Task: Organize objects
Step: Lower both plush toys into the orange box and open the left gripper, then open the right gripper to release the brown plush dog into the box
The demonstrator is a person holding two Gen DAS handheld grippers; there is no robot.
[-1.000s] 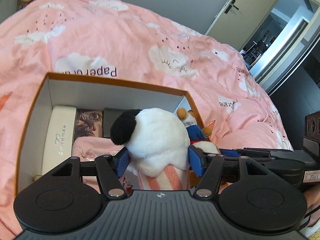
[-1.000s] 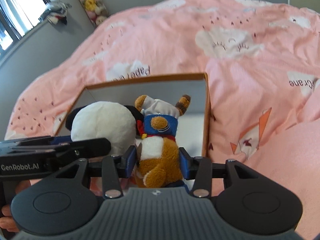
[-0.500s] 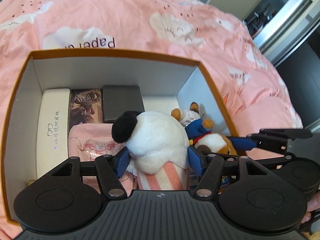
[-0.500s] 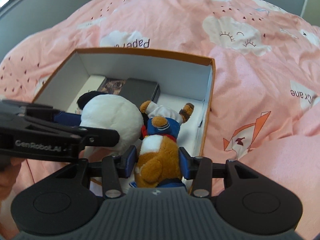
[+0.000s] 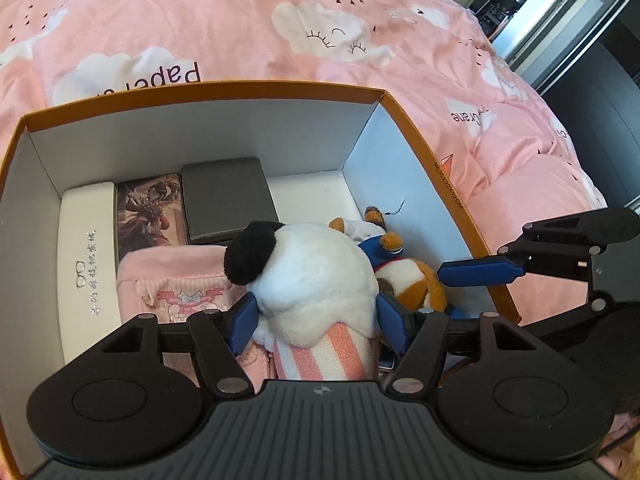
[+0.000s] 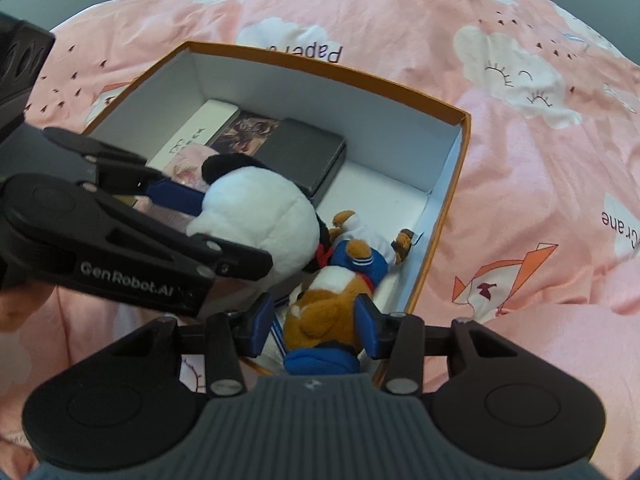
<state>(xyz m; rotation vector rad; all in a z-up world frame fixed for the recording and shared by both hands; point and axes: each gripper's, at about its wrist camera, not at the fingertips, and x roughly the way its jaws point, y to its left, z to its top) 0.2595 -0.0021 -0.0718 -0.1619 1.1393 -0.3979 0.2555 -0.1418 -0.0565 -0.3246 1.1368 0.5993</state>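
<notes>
The left gripper [image 5: 316, 320] is clenching a white plush toy [image 5: 316, 280], and the right gripper [image 6: 316, 324] is gripping a brown fox plush [image 6: 328, 308]; both toys are sitting inside the orange-rimmed box [image 5: 404, 116], near its right wall. "GenRobot.AI" is showing on the left tool, "Paper" and "Crane" on the pink cloud-print bedspread [image 5: 240, 20] lying under the box. A white glasses case [image 5: 86, 264] bearing small silver characters is lying at the box's left.
</notes>
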